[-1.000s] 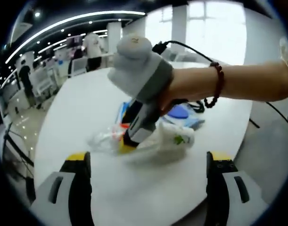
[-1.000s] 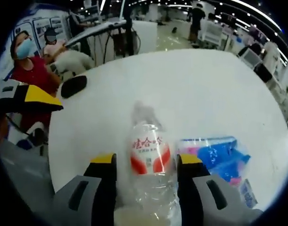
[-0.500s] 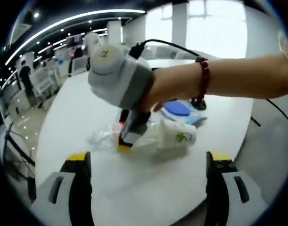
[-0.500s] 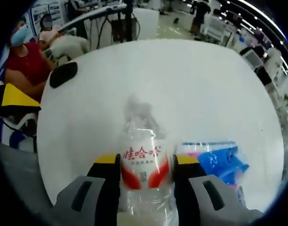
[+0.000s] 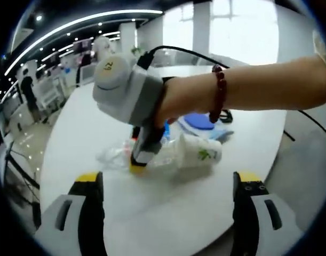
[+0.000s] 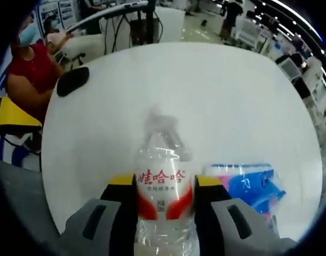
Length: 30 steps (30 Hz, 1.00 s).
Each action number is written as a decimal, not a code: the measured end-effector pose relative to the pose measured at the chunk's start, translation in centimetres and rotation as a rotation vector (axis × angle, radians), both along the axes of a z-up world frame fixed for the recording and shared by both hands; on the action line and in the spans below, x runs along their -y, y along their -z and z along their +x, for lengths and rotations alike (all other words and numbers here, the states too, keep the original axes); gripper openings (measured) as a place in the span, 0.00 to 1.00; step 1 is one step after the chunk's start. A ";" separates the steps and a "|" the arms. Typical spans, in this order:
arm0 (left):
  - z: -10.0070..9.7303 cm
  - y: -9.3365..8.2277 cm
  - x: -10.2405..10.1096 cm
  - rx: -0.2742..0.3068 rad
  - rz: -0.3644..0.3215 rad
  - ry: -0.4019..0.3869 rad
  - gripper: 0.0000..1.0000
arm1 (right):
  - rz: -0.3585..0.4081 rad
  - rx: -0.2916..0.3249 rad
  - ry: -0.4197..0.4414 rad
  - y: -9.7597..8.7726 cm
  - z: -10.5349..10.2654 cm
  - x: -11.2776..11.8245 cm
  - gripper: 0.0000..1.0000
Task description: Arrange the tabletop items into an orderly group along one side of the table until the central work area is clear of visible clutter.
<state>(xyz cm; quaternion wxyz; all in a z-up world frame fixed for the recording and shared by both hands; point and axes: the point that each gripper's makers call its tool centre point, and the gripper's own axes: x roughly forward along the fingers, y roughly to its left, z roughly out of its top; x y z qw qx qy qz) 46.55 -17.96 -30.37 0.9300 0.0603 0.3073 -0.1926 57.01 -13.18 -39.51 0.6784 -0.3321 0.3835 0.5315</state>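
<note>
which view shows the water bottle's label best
The right gripper view: the water bottle sits between the right tool's jaws, its red and white label facing the camera. In the left gripper view the bottle lies on the white table, mostly hidden behind that tool, label unreadable.

The right tool (image 5: 137, 160) (clamped on the bottle (image 6: 163, 186)) has shifted leftward across the left gripper view.

The clear bottle (image 6: 161, 184) wears a red-and-white label with red Chinese characters reading 娃哈哈.
</note>
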 end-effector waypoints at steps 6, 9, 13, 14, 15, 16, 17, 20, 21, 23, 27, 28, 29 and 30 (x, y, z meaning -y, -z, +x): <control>0.0 0.0 0.0 0.002 0.021 0.008 0.98 | 0.030 -0.003 0.026 -0.3 -0.3 0.1 0.39; 0.0 0.0 0.0 0.003 0.020 0.006 0.98 | 0.067 -0.002 0.049 -0.7 -0.3 -0.1 0.38; 0.0 0.0 -0.1 0.006 0.020 0.001 0.98 | 0.113 0.006 0.068 -1.6 -0.2 -0.5 0.38; 0.0 -0.1 -0.1 0.007 0.021 0.001 0.98 | 0.127 0.013 0.075 -1.9 -0.1 -0.6 0.38; 0.0 -0.1 -0.1 0.008 0.021 0.002 0.98 | 0.134 0.016 0.084 -2.1 0.0 -0.6 0.38; 0.0 -0.1 -0.1 0.007 0.021 0.001 0.98 | 0.149 0.022 0.089 -2.4 0.1 -0.7 0.38; 0.0 -0.1 -0.1 0.007 0.021 0.001 0.98 | 0.163 0.025 0.096 -2.6 0.1 -0.8 0.38; 0.0 -0.1 -0.1 0.009 0.023 0.001 0.98 | 0.228 0.041 0.129 -3.9 0.5 -1.1 0.38; 0.0 -0.1 -0.1 0.010 0.025 0.003 0.98 | 0.236 0.043 0.141 -4.2 0.5 -1.1 0.38; 0.0 -0.1 -0.1 0.009 0.027 0.003 0.98 | 0.254 0.053 0.160 -4.8 0.8 -1.0 0.38; 0.0 -0.1 -0.1 0.011 0.032 0.004 0.98 | 0.307 0.083 0.178 -6.0 1.0 -1.4 0.38; 0.0 -0.1 -0.1 0.010 0.035 0.004 0.98 | 0.313 0.097 0.170 -6.2 1.0 -1.5 0.38; 0.0 -0.1 -0.1 0.010 0.036 0.003 0.98 | 0.309 0.114 0.175 -6.5 1.0 -1.4 0.38; 0.0 -0.1 -0.1 0.011 0.038 0.004 0.98 | 0.313 0.125 0.181 -6.7 1.1 -1.5 0.38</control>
